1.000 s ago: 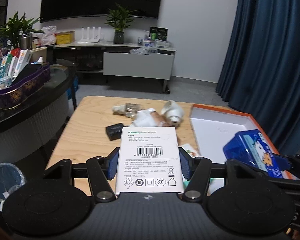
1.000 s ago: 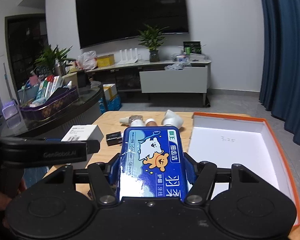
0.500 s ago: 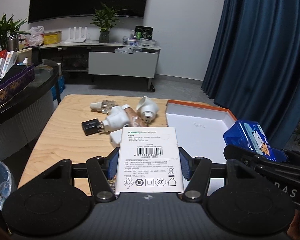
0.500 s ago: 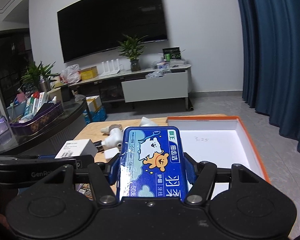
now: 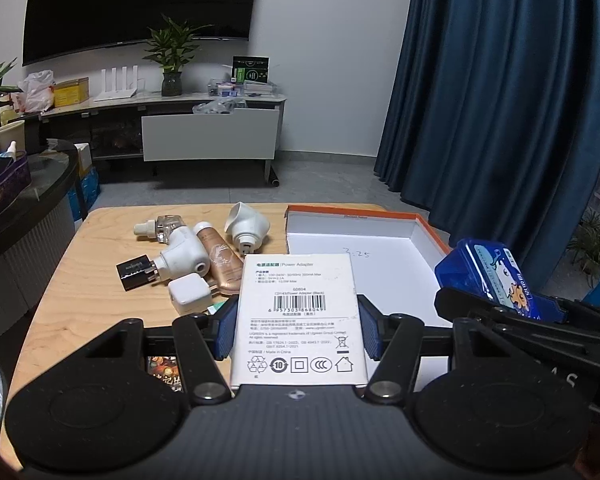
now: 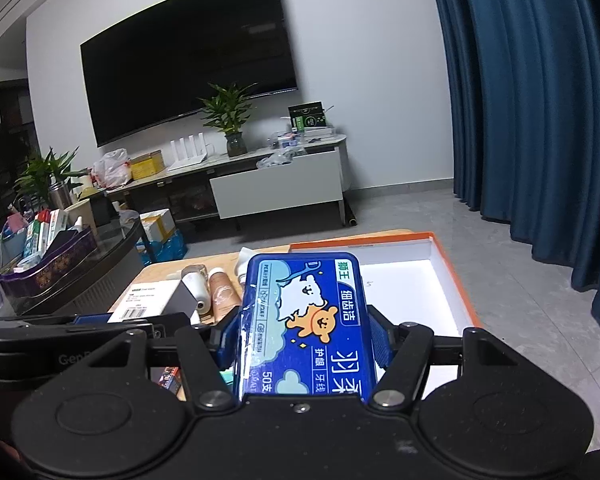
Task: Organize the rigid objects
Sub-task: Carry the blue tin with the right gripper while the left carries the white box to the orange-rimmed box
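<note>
Sitting at the desk's [image 5: 80, 304] right end, the open tray [image 5: 380, 256] was clearly the drop spot. Left gripper [image 5: 298, 330] had jaws clamped on the adapter box [image 5: 300, 312], right gripper [image 6: 302, 346] on the floss tin [image 6: 308, 320], both hovering near it, probably to load together.

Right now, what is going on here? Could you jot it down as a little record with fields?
left gripper: shut on a white power adapter box
right gripper: shut on a blue floss-pick case
container: open orange-rimmed box, white inside, nothing in it that shows
surface: wooden table
left on the table: two white plug-in devices, a rose-gold tube, a small black adapter, a white charger cube
stage: both items held above the table, not yet placed
</note>
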